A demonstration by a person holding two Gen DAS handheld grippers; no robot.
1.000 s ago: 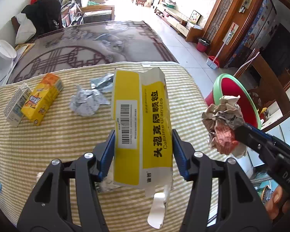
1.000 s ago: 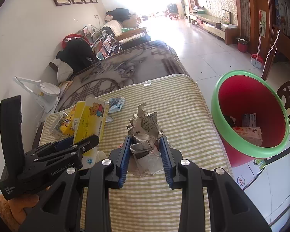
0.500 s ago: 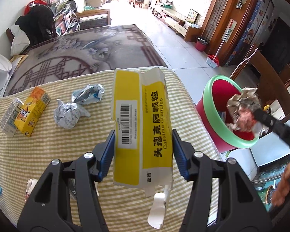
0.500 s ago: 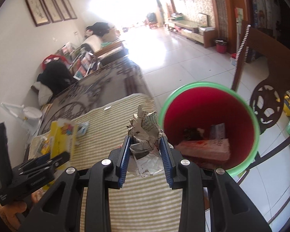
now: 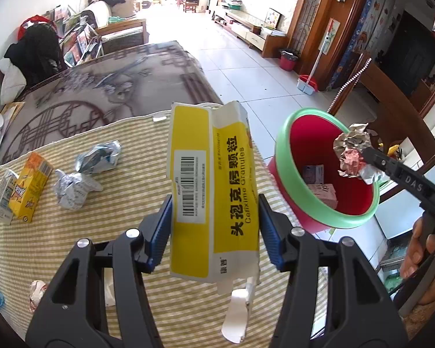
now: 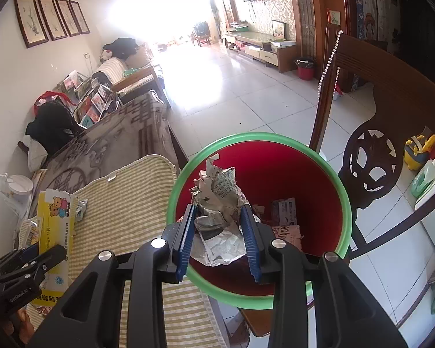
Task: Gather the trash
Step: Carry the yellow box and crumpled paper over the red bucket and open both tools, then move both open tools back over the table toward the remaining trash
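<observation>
My left gripper (image 5: 214, 229) is shut on a flattened yellow and white medicine box (image 5: 211, 191), held above the striped tablecloth (image 5: 72, 246) near its right edge. My right gripper (image 6: 220, 240) is shut on a crumpled ball of newspaper (image 6: 217, 200) and hangs right over the mouth of the red bin with a green rim (image 6: 345, 203). The left wrist view shows that same paper ball (image 5: 352, 155) over the bin (image 5: 287, 174). Boxes lie in the bin's bottom. Two crumpled foil wrappers (image 5: 72, 188) and small cartons (image 5: 29, 185) lie on the cloth.
A dark wooden chair (image 6: 371, 156) stands just behind the bin. A patterned grey cover (image 5: 101, 92) lies over the surface beyond the table. A small paper wad (image 5: 37, 290) sits near the table's front left. A white lamp (image 6: 17, 182) stands at the far left.
Both grippers have moved right toward the bin. The paper ball went from over the tablecloth to over the bin's opening. The yellow box has neared the table's right edge.
</observation>
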